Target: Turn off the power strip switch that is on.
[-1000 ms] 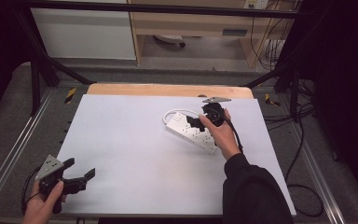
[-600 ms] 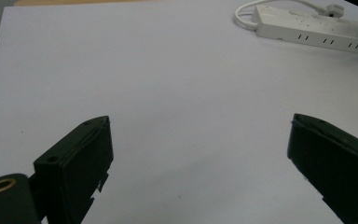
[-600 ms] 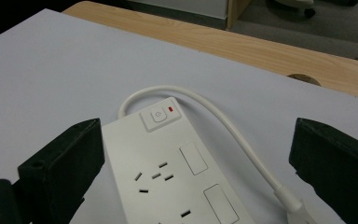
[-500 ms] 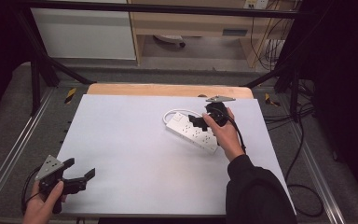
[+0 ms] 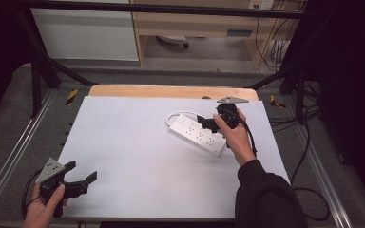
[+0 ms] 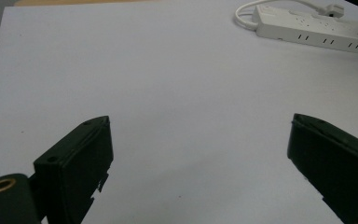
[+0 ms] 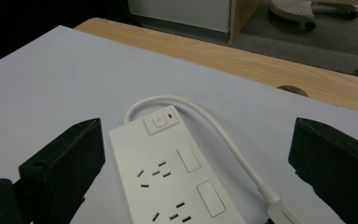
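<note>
Since approx. a sec ago the right hand-held gripper (image 5: 208, 124) has edged back toward the far right of the white surface (image 5: 138, 142), jaws spread wide over the white plastic power strip (image 5: 197, 135) w/ its looped white cord (image 7: 223, 135). Strip lies flat, right of centre, ungrasped. Left hand-held gripper (image 5: 83, 178) hovers released at the near-left corner.

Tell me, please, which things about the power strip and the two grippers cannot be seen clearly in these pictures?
- Power strip: in the right gripper view its near end is cut off by the bottom edge.
- Plug: cut off by the same edge; its pins are out of sight.
- Right gripper: in the high view the hand hides much of it.
- Left gripper: in its own view the jaw ends run past the bottom edge.
</note>
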{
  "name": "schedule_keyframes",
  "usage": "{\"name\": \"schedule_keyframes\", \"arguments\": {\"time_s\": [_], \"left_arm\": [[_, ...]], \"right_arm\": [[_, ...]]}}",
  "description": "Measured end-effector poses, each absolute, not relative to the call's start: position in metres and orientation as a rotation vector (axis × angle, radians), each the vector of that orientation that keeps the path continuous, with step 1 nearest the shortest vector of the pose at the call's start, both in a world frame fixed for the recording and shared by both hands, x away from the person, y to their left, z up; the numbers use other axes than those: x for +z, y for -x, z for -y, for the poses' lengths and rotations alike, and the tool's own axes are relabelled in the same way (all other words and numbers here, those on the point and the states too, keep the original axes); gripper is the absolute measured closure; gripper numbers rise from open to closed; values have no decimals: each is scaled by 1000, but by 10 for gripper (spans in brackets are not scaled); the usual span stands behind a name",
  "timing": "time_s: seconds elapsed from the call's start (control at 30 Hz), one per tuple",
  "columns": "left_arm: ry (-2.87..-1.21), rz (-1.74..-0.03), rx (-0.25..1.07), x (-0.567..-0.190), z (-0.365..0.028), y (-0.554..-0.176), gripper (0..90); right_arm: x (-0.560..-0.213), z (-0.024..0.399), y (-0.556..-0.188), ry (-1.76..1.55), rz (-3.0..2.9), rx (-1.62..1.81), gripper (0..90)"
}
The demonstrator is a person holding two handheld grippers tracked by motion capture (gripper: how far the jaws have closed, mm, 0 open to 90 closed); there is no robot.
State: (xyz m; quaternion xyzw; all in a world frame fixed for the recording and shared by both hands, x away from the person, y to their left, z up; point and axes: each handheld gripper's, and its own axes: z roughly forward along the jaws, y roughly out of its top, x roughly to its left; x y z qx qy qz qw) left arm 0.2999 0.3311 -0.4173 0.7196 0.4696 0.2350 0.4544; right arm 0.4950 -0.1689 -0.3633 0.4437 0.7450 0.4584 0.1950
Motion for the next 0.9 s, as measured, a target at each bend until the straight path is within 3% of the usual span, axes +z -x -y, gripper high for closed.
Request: {"name": "schedule_keyframes", "arguments": {"time_s": [0.9], "left_arm": [[-1775, -1162, 584, -418, -330, -300, 68]], "right_arm": [[-361, 212, -457, -1204, -2026, 1326, 39]]}}
